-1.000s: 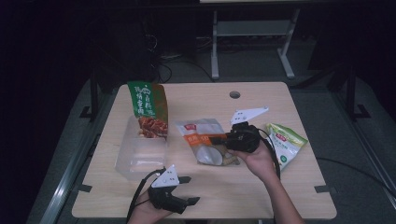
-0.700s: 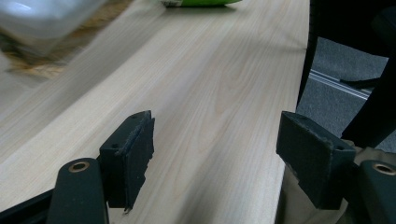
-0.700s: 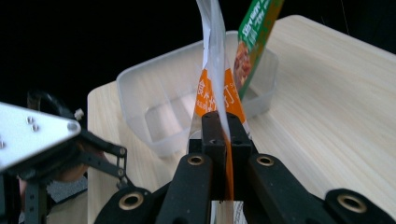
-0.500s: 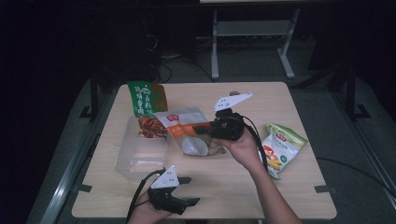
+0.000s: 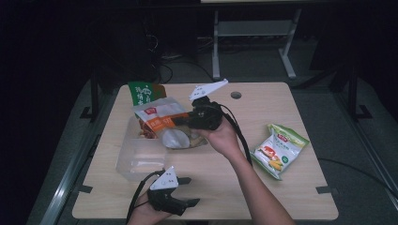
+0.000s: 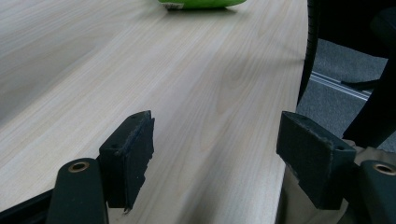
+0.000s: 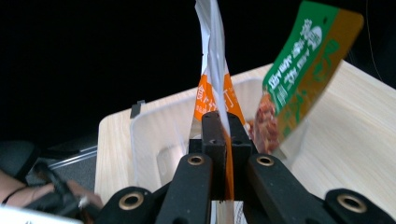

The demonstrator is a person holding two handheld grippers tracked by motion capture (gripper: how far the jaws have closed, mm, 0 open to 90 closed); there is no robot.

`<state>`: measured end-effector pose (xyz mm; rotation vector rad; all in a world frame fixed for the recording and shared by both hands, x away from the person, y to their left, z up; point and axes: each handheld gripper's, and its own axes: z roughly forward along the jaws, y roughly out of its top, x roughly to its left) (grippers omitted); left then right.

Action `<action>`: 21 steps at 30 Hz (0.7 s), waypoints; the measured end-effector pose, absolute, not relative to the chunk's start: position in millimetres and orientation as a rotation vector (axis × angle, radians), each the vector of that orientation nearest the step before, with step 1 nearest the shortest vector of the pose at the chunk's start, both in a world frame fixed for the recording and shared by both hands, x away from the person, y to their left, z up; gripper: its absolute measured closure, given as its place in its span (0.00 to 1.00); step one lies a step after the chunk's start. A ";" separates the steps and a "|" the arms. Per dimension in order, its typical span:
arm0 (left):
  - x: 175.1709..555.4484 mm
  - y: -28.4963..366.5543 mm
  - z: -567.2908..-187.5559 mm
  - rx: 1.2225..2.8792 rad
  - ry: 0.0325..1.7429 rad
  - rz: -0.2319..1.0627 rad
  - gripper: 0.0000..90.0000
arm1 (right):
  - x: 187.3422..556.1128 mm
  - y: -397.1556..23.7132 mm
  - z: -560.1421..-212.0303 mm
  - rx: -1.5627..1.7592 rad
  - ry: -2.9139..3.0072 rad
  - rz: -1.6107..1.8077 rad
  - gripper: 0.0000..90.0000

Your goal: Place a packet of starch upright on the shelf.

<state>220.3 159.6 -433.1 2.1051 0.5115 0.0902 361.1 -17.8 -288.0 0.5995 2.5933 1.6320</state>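
One white-and-orange plastic snack packet [image 5: 162, 119] hangs pinched at its edge between the closed jaws of the right gripper [image 5: 180, 121], held in the air above the clear plastic tub [image 5: 136, 157] on the left half of the pale wooden counter [image 5: 281, 101]. In the right gripper view the packet [image 7: 214, 79] rises thin and edge-on from between the two black jaws, which press flat against it, with the tub's [image 7: 154, 140] pale wall directly beyond.

Behind the held packet, a green-and-brown printed snack bag [image 5: 143, 92] stands leaning at the tub's far end; in the right gripper view this bag [image 7: 299, 74] tilts in from the upper right, its lower end inside the tub.

Well apart to the right, a green-and-white snack bag with a corn picture [image 5: 278, 150] lies flat on the counter, untouched.

Near the counter's front edge the left gripper [image 5: 192, 202] rests low in the person's left hand [image 5: 143, 214], pointing right. The left gripper view shows its jaws standing wide apart with nothing between them, bare wood beneath and the counter's edge running past the right jaw.
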 end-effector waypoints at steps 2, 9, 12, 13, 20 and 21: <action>220.2 160.0 -433.1 2.105 0.515 0.089 0.30 | 363.2 -11.0 -286.9 0.588 2.595 1.636 1.00; 222.6 162.0 -434.0 2.104 0.512 0.107 0.30 | 371.7 12.3 -286.4 0.576 2.612 1.660 1.00; 223.5 163.3 -434.3 2.101 0.517 0.107 0.30 | 376.3 25.6 -286.5 0.569 2.623 1.661 1.00; 223.5 163.3 -434.3 2.101 0.517 0.107 0.30 | 377.4 29.3 -286.5 0.564 2.626 1.658 1.00; 222.9 163.5 -434.2 2.106 0.514 0.108 0.30 | 384.8 53.6 -292.6 0.571 2.637 1.674 1.00; 222.8 163.8 -434.3 2.108 0.511 0.107 0.30 | 385.6 57.1 -294.2 0.572 2.640 1.674 1.00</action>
